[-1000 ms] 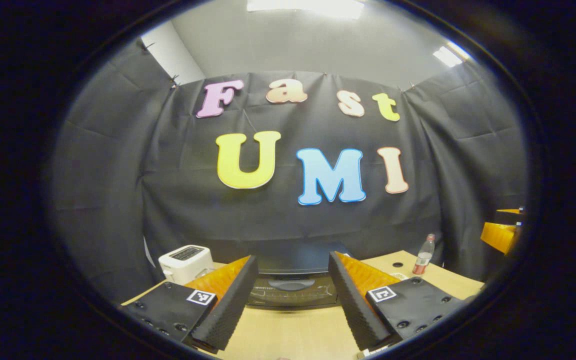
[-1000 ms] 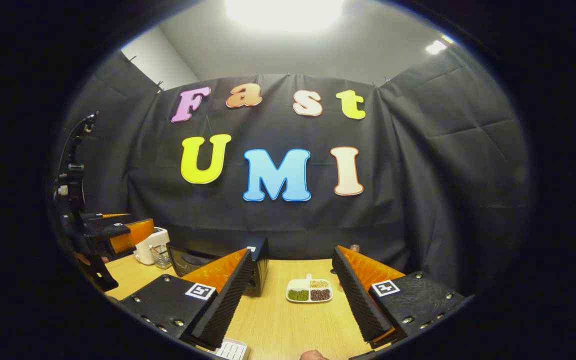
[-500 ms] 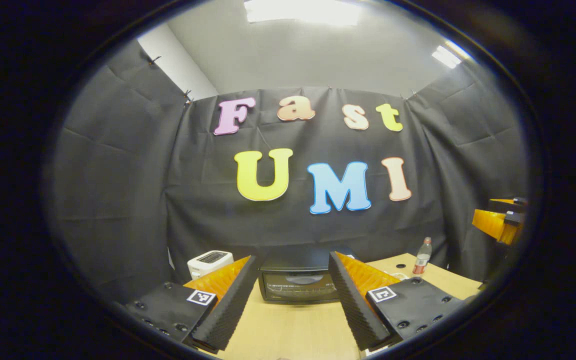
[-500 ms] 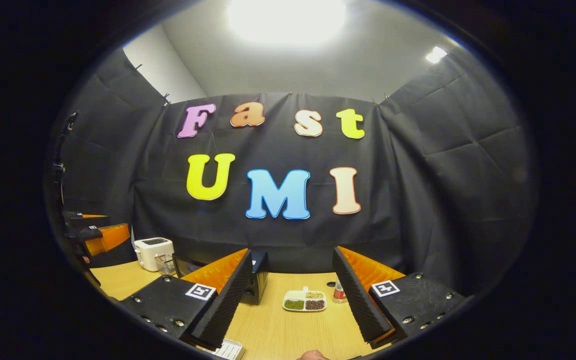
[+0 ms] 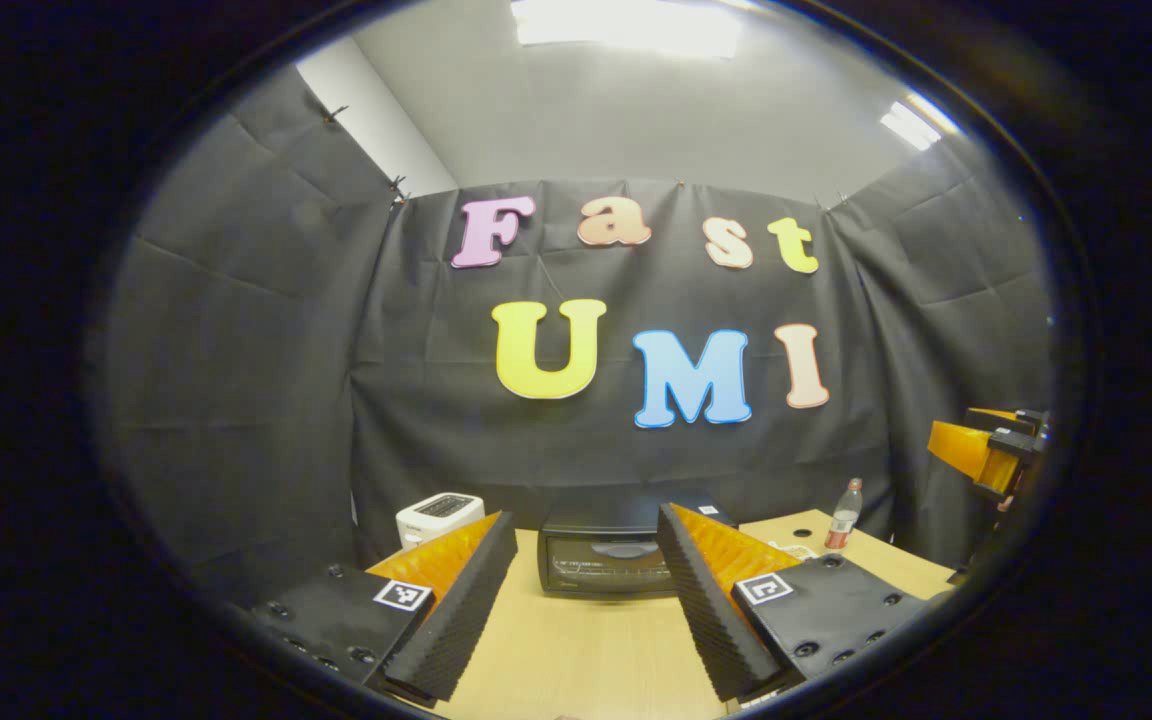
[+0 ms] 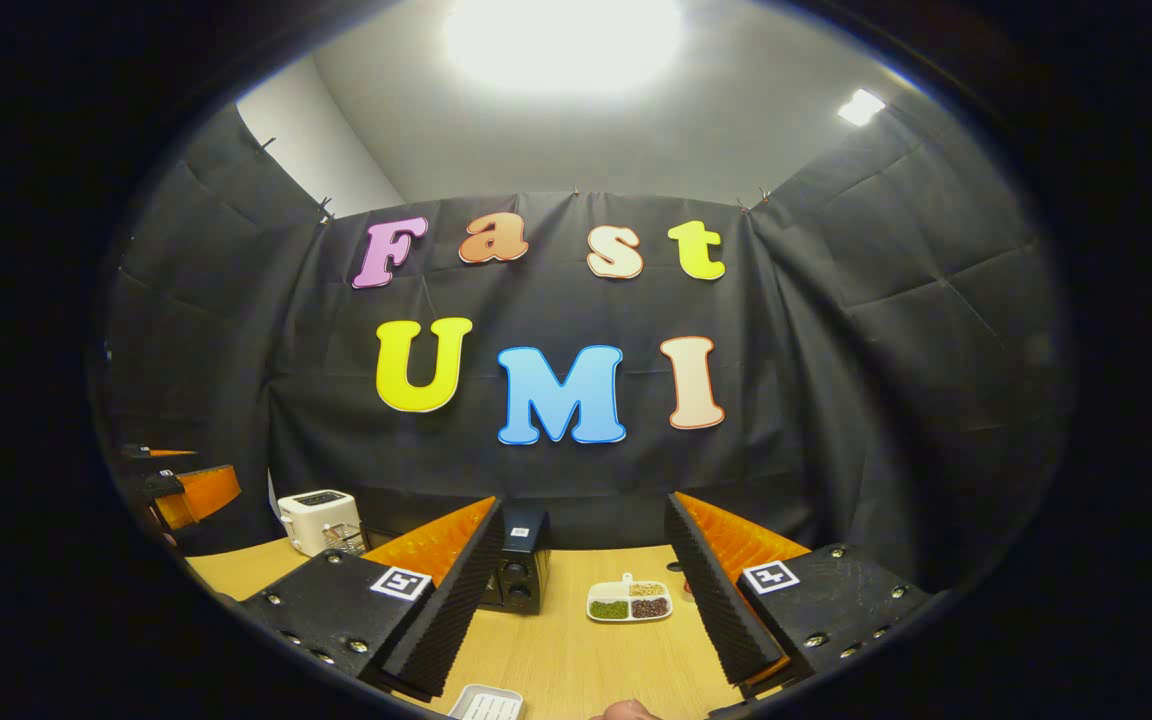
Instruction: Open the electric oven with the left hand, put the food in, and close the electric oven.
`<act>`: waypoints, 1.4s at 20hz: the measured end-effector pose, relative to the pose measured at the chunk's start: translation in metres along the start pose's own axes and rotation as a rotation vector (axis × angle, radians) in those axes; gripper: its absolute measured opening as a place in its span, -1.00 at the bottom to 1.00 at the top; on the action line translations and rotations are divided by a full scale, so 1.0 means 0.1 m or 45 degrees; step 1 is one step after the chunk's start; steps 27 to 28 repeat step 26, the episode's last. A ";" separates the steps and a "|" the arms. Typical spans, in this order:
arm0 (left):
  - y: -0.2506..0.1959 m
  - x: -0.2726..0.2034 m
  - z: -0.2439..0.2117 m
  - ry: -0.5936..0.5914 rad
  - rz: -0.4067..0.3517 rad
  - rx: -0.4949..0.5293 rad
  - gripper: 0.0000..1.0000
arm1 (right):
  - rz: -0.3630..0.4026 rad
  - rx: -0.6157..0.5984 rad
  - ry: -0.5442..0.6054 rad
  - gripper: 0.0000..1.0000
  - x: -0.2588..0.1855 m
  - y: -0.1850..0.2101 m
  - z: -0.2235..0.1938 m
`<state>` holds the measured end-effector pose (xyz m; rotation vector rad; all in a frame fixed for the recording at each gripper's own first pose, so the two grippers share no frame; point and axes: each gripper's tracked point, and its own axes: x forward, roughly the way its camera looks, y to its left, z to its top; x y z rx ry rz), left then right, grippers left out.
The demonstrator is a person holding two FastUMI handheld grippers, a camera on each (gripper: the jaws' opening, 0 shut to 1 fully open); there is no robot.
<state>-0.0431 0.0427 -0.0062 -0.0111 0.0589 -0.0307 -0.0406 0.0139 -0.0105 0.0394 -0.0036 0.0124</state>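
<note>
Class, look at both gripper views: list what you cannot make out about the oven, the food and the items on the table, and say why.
- Oven door handle: left gripper view, too dark and small.
- Oven front: right gripper view, behind the right gripper's finger.
- Dish contents: right gripper view, too small to identify.
- White tray: right gripper view, cut off by the bottom edge.

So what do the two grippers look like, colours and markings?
The left gripper and right gripper match: two wedge-shaped fingers, orange on the outer side, with black ribbed foam pads on the inner faces. Each finger sits on a black screwed block bearing a small square black-and-white tag. No cables are visible.
</note>
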 end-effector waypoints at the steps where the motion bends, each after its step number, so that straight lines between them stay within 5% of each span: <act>1: 0.09 -0.02 0.02 -0.009 0.019 -0.007 0.99 | 0.010 -0.005 0.001 0.94 0.00 0.04 0.01; 25: 0.28 0.02 0.16 -0.065 0.019 0.013 0.99 | 0.077 -0.002 -0.022 0.95 0.09 0.54 0.14; 26: 0.28 0.01 0.16 -0.065 0.017 0.009 0.80 | 0.082 -0.005 -0.021 0.95 0.10 0.56 0.15; 28: 0.28 0.01 0.16 -0.065 0.017 0.009 0.80 | 0.082 -0.005 -0.021 0.95 0.10 0.56 0.15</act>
